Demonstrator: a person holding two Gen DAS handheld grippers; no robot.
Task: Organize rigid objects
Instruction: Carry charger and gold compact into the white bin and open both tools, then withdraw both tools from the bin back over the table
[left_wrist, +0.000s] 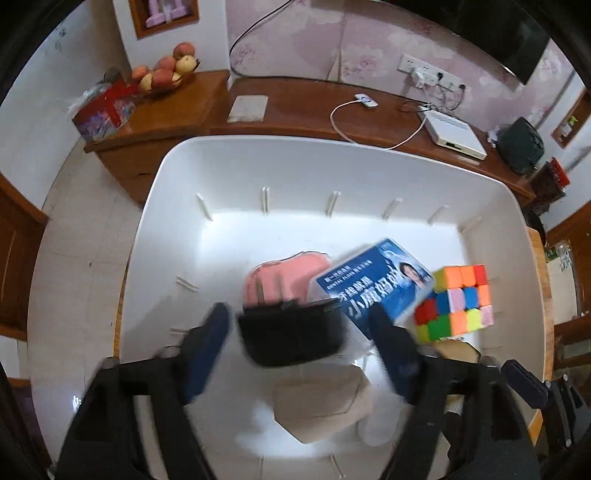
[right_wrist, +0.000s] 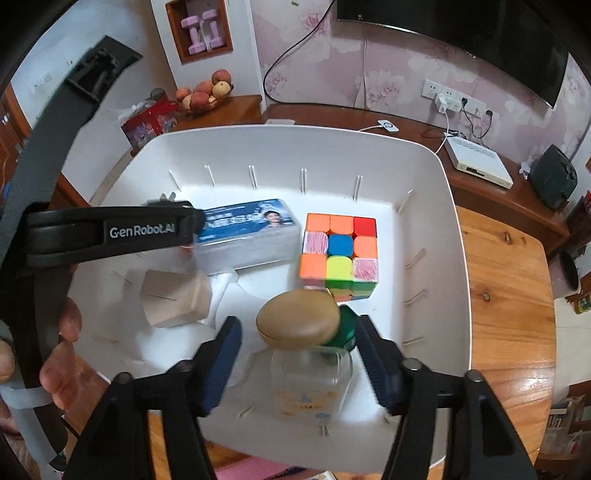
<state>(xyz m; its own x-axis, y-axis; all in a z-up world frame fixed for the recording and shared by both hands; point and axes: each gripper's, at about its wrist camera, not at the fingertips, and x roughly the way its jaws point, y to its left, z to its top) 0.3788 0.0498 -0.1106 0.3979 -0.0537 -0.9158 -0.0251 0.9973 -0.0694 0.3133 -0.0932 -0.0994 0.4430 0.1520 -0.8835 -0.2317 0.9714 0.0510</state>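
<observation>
While both grippers gape, only the right gripper (right_wrist: 299, 363) view shows—a tan case (right_wrist: 297, 325).

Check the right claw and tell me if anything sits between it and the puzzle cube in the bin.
Yes. In the right wrist view the right claw stands open over the white bin. A tan oval case, a green container and a clear plastic box lie between it and the puzzle cube.

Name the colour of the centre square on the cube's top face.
Blue, on the cube; the right wrist view shows it best.
</observation>
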